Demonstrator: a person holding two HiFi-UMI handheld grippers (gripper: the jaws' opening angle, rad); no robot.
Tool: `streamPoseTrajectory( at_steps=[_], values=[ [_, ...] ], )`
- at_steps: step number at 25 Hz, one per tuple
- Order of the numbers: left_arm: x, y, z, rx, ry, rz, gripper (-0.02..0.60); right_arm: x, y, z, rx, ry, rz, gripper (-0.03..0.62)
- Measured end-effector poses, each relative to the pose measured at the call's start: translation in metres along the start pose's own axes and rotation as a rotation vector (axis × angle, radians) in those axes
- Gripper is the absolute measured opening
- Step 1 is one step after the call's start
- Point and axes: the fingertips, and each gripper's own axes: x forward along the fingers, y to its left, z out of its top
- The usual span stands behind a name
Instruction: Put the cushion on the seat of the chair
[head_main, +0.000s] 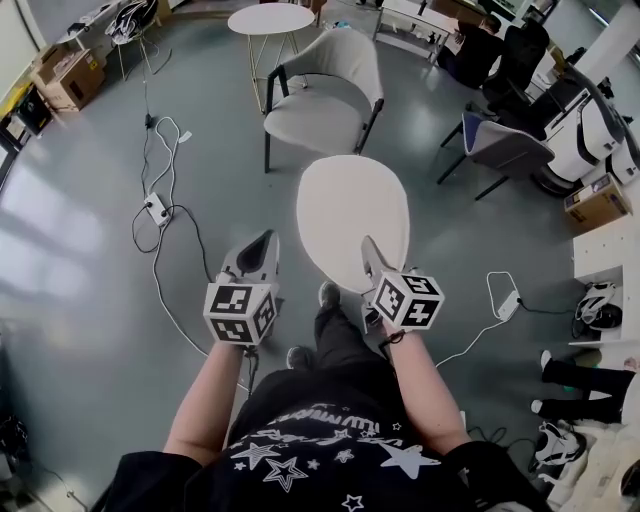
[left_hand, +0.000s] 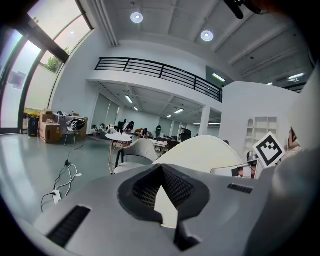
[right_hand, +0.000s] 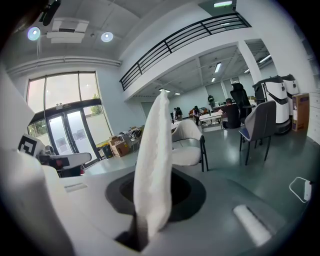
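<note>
The right tool is closed on the near edge of the cushion. In the right gripper view the soft white edge goes down between the two jaws, and they pinch it tight. The cushion is white and shaped like an egg. It is up in the air over the grey floor, in front of the person's shoes. It sticks out away from the person, toward the chair.

The chair is cream with thin dark legs. It stands just past the far end of the cushion. Its seat is bare, and the cushion is not on it yet.

The left tool is beside the left edge of the cushion but does not touch it. In the left gripper view its jaw tips meet, so it is closed and it grips nothing.

A small round bench stands behind the chair. A white cable lies in loops on the floor at the left. A grey chair stands off to the right.
</note>
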Motion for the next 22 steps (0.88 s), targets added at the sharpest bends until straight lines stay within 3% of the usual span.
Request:
streamPoseTrajectory(
  at_steps=[10,22],
  values=[
    [0.047,0.019,0.007,0.022,0.004,0.023,0.009,0.048,-0.027,0.017,0.022,0.018,0.037,0.060],
    [0.149,0.057,0.046,0.003,0.037,0.081,0.009,0.150,-0.073,0.089,0.051,0.026,0.075,0.060]
  ],
)
